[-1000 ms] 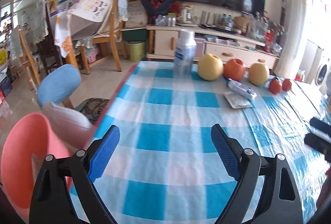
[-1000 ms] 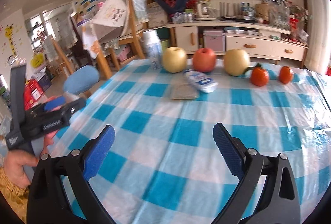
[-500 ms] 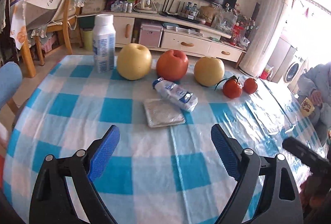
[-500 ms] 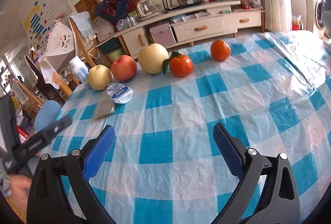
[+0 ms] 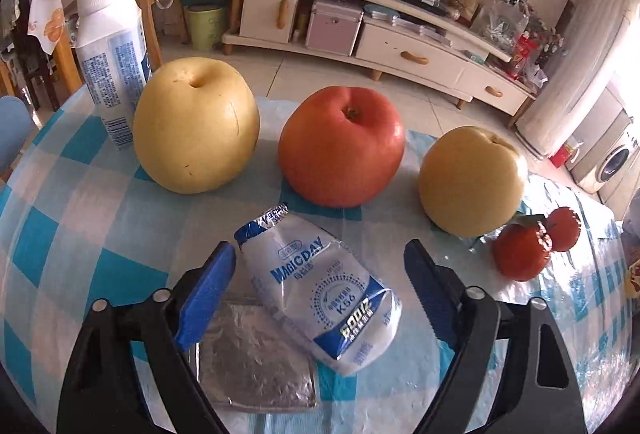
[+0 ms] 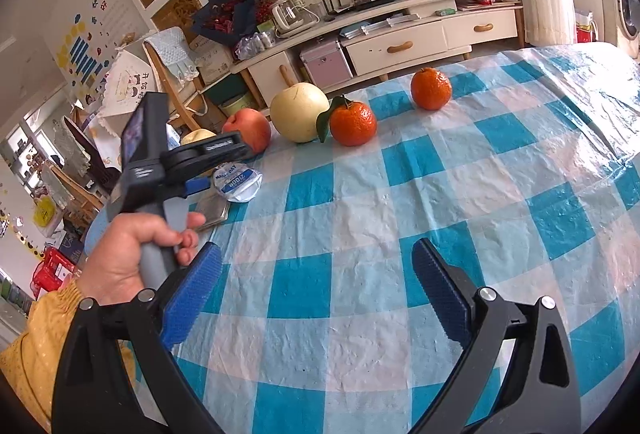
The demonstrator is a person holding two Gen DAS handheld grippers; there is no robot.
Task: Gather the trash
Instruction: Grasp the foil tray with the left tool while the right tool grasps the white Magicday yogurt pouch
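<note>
A crumpled white-and-blue milk pouch lies on the checked tablecloth, partly on a flat silver foil packet. My left gripper is open with the pouch between its blue pads, not touching it. In the right wrist view the pouch and foil packet lie at the left, with the left gripper held over them. My right gripper is open and empty above bare cloth near the table's front.
Behind the pouch stand a yellow pear, a red apple, a second pear and two tangerines. A white milk bottle stands at back left. The table edge curves at the right.
My left gripper moved forward to the fruit row and now straddles the pouch. My right gripper stayed open and turned slightly; the left hand now shows closer in its view.
</note>
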